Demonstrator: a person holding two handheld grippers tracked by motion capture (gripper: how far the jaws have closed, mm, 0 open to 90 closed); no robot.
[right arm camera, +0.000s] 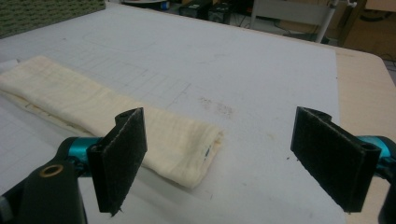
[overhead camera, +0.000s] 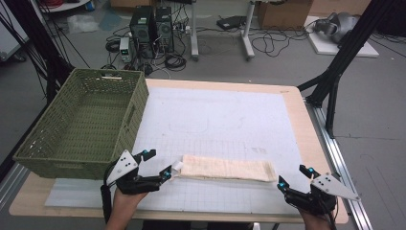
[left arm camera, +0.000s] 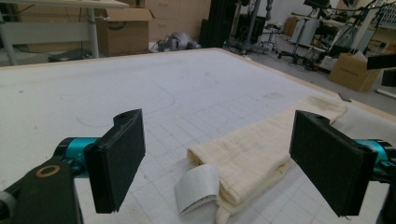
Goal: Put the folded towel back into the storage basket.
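A cream cloth (overhead camera: 225,168), folded into a long strip, lies flat on the white grid mat near the table's front edge. A white label (left arm camera: 198,186) sticks out of its left end. My left gripper (overhead camera: 158,164) sits just left of that end, open, with the cloth's end (left arm camera: 252,154) lying on the mat between and beyond its jaws, untouched. My right gripper (overhead camera: 296,176) rests just right of the cloth's other end (right arm camera: 187,149), open and empty; the cloth (right arm camera: 107,112) stretches away to the left in the right gripper view.
A green woven basket (overhead camera: 48,148) stands on the table's left side, close behind my left gripper. The white grid mat (overhead camera: 215,115) covers most of the wooden table (overhead camera: 294,103). Computers, cables and a black frame leg stand on the floor beyond.
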